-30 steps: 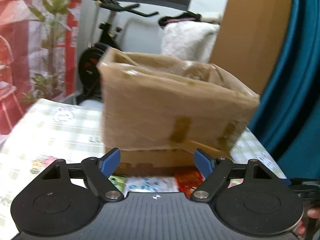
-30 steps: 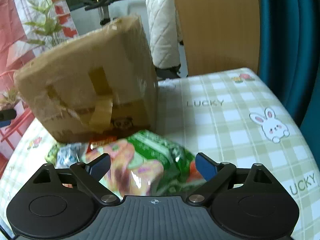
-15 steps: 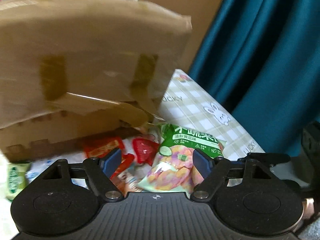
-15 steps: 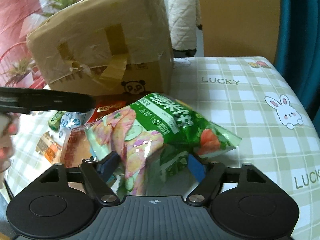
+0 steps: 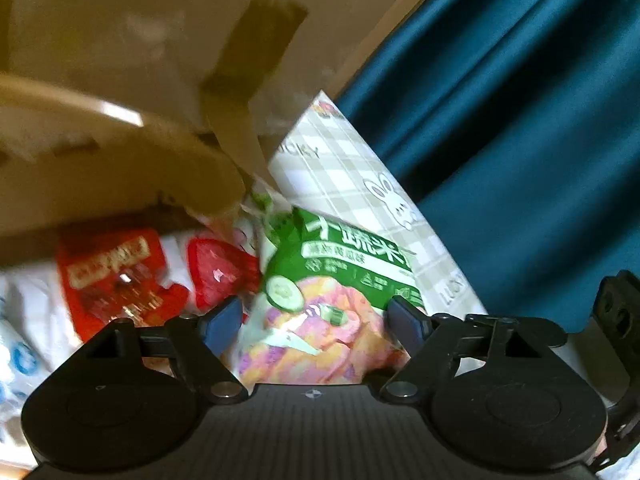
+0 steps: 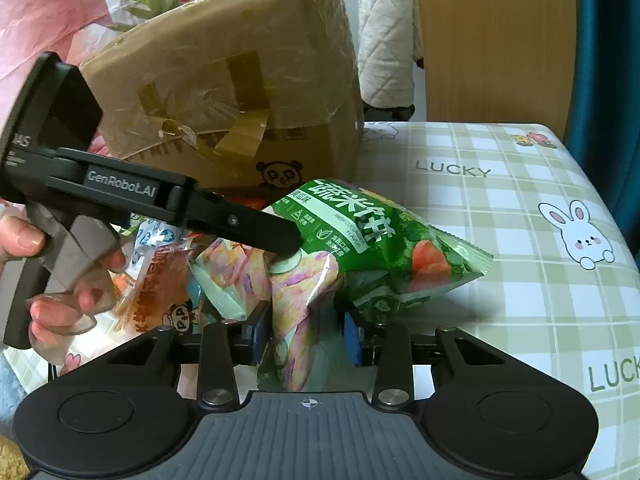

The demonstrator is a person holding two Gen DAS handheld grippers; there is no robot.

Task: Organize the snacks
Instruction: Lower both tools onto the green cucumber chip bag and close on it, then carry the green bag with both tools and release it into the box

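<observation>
A green snack bag (image 6: 360, 240) with a cucumber picture lies on the checked tablecloth (image 6: 500, 200) in front of a taped cardboard box (image 6: 240, 92). My right gripper (image 6: 306, 338) is shut on the bag's near end, which is pinched between the blue pads. My left gripper (image 5: 316, 324) is open, its fingers straddling the same bag (image 5: 332, 280) from the left side; its fingers (image 6: 260, 232) rest on top of the bag in the right wrist view. Red snack packets (image 5: 116, 276) lie beside the bag against the box (image 5: 120, 100).
More packets, orange (image 6: 152, 280) and blue-white (image 5: 16, 360), lie left of the green bag. A teal curtain (image 5: 520, 120) hangs past the table's right edge. A wooden panel (image 6: 492, 40) and a quilted white cover (image 6: 384, 32) stand behind the table.
My right gripper closed on the green bag's near end. My left gripper swung right and down from facing the box, and now straddles the same bag.
</observation>
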